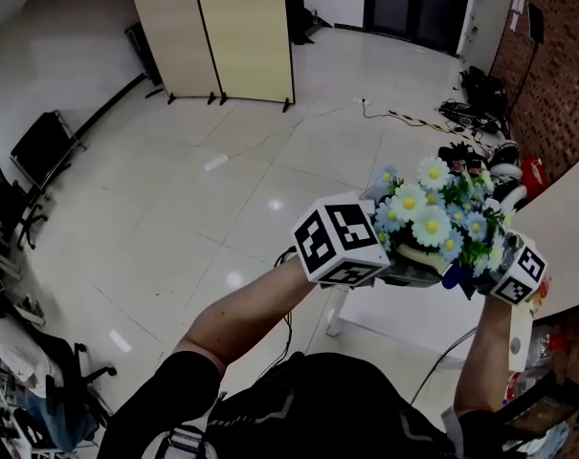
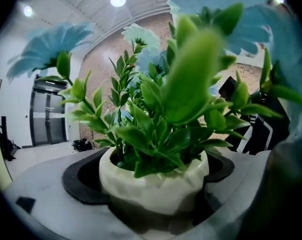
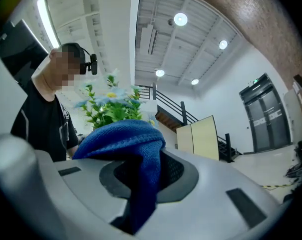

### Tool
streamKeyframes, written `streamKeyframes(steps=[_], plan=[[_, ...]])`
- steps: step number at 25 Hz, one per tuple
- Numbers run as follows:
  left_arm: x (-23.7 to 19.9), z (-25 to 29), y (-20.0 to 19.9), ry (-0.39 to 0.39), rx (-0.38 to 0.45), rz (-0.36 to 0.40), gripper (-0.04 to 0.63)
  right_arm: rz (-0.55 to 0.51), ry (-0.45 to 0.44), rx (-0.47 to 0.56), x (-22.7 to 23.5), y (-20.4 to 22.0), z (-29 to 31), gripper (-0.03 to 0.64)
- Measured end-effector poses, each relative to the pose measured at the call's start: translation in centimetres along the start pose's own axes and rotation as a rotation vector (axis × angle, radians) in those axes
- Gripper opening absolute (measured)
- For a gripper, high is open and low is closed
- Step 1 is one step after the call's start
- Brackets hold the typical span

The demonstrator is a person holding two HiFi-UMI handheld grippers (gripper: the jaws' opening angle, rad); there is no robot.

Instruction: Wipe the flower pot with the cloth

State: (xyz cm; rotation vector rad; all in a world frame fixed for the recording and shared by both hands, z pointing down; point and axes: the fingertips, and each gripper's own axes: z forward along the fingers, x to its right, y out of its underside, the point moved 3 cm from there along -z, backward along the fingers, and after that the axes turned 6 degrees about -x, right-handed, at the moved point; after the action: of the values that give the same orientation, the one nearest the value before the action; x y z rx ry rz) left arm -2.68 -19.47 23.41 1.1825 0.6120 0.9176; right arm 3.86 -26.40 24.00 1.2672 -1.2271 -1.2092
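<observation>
A cream flower pot point(image 2: 153, 184) with green leaves and pale blue daisies point(image 1: 440, 216) is held up in the air, and my left gripper point(image 2: 151, 204) is shut on its body. In the head view the pot point(image 1: 415, 256) shows just right of the left gripper's marker cube point(image 1: 342, 240). A blue cloth point(image 3: 136, 144) is folded between the jaws of my right gripper point(image 3: 141, 184), which is shut on it. That cloth point(image 1: 456, 277) sits just under the flowers beside the pot, with the right gripper point(image 1: 480, 280) to its right. I cannot tell whether cloth and pot touch.
A white table point(image 1: 567, 228) edge lies to the right, with a brick wall point(image 1: 557, 65) behind. Folding screens point(image 1: 222, 32) stand far across the tiled floor. Black chairs point(image 1: 40, 151) line the left side. Cables point(image 1: 413, 118) trail on the floor.
</observation>
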Motion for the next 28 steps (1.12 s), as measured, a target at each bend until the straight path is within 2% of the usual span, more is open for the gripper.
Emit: streamKeyframes(steps=[6, 11, 16, 19, 21, 25, 28], plan=[[-1.4, 0.2, 1.4, -0.098, -0.001, -0.023, 0.555, -0.076, 0.181, 0.008, -4.0, -0.2, -1.8, 0.049], [-2.5, 0.2, 1.2, -0.147, -0.001, -0.023, 0.555, -0.151, 0.237, -0.028, -6.4, -1.2, -0.8, 0.049], [-1.9, 0.9, 1.5, -0.137, 0.019, -0.037, 0.555, -0.092, 0.264, 0.011, -7.8, -1.4, -1.1, 0.049], [-2.4, 0.2, 0.7, -0.145, 0.057, -0.07, 0.555, -0.068, 0.361, 0.037, -7.2, -0.6, -2.9, 0.049], [-3.2, -0.2, 0.1, -0.175, 0.066, -0.063, 0.555, -0.028, 0.419, 0.052, -7.1, 0.5, -3.4, 0.049], [-3.9, -0.5, -0.7, -0.207, 0.091, -0.066, 0.555, 0.047, 0.481, 0.047, -7.2, 3.1, -2.2, 0.049], [-3.7, -0.2, -0.9, -0.208, 0.096, -0.06, 0.555, 0.077, 0.516, 0.067, -6.9, 3.4, -1.4, 0.049]])
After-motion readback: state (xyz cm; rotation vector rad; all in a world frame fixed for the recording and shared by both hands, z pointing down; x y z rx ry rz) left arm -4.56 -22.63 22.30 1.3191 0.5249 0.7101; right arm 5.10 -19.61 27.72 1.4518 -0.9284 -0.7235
